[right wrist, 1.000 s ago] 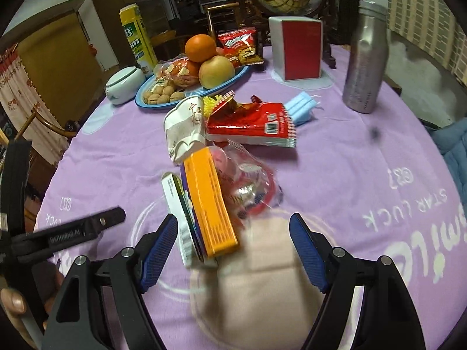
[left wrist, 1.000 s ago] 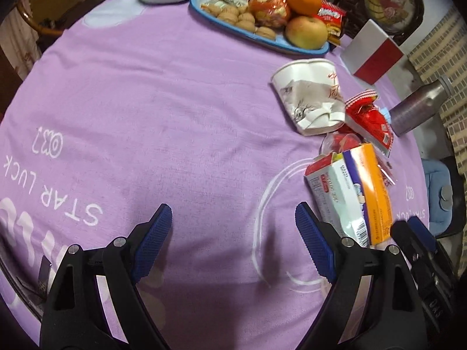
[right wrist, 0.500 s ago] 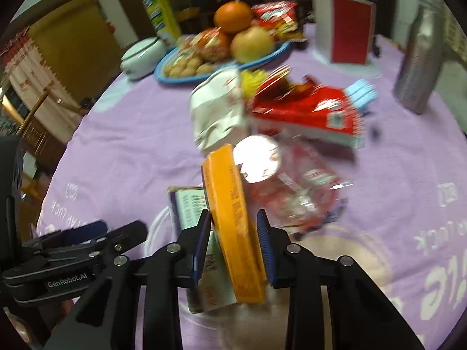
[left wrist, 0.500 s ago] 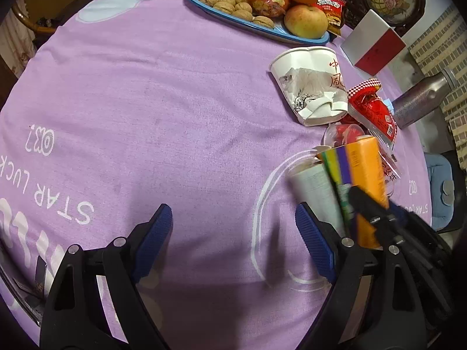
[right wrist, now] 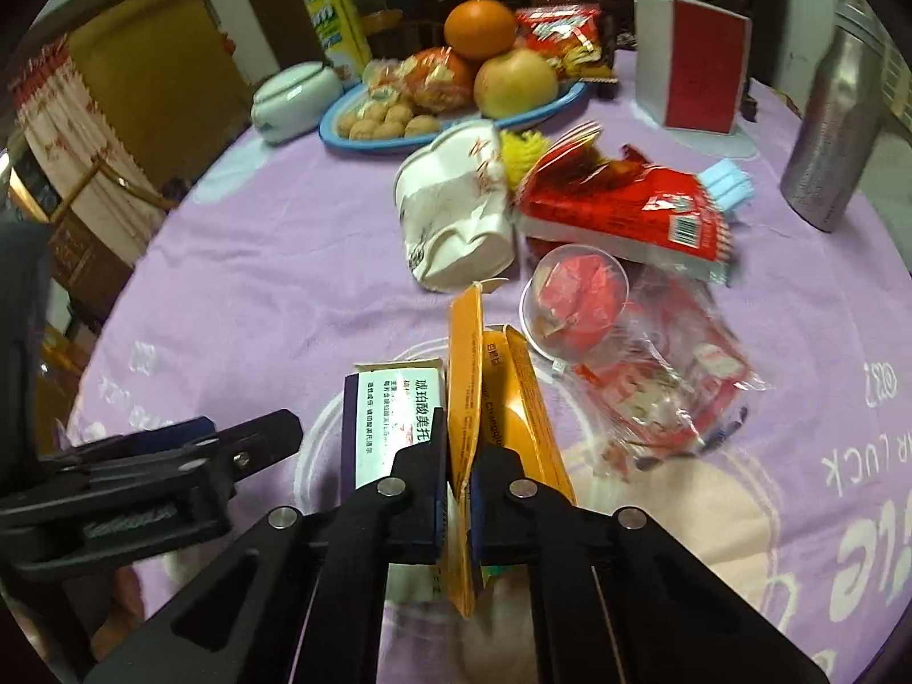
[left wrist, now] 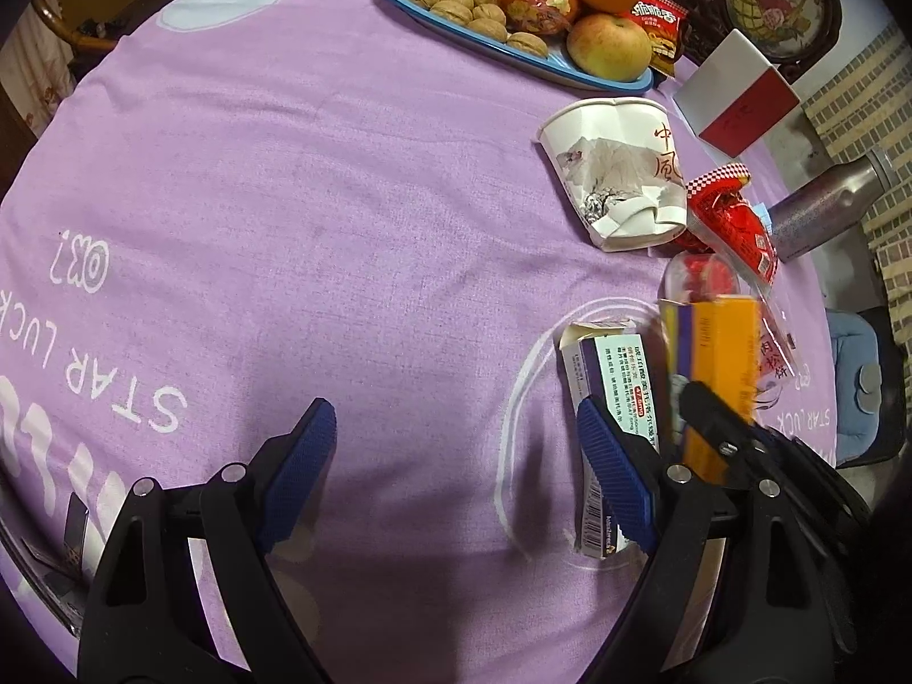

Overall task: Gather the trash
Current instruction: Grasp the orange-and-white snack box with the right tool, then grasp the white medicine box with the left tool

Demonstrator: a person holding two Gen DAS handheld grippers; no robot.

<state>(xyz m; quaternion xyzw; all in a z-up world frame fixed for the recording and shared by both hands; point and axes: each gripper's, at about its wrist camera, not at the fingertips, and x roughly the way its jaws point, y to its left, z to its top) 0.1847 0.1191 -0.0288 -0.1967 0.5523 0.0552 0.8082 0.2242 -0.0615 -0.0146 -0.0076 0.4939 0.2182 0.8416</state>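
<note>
Purple tablecloth (left wrist: 342, 182) — right gripper (right wrist: 459, 484) pinching orange box (right wrist: 464, 387), left gripper (left wrist: 456, 450) wide.

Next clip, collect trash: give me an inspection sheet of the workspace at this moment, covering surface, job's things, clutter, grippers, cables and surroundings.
Surface: round table under a purple printed tablecloth.
Job's things: orange box, flattened and clamped; white medicine box lying on the cloth beside it; crumpled paper cup on its side; red snack wrapper; clear plastic packaging; blue face mask.
Clutter: blue fruit plate with orange, apple and walnuts; red-and-white box; steel bottle; white lidded jar.
Grippers: right gripper shut on the orange box; left gripper open, empty, above the cloth.
Cables: nothing seen.
Surroundings: wooden furniture, a curtain, a framed picture.
</note>
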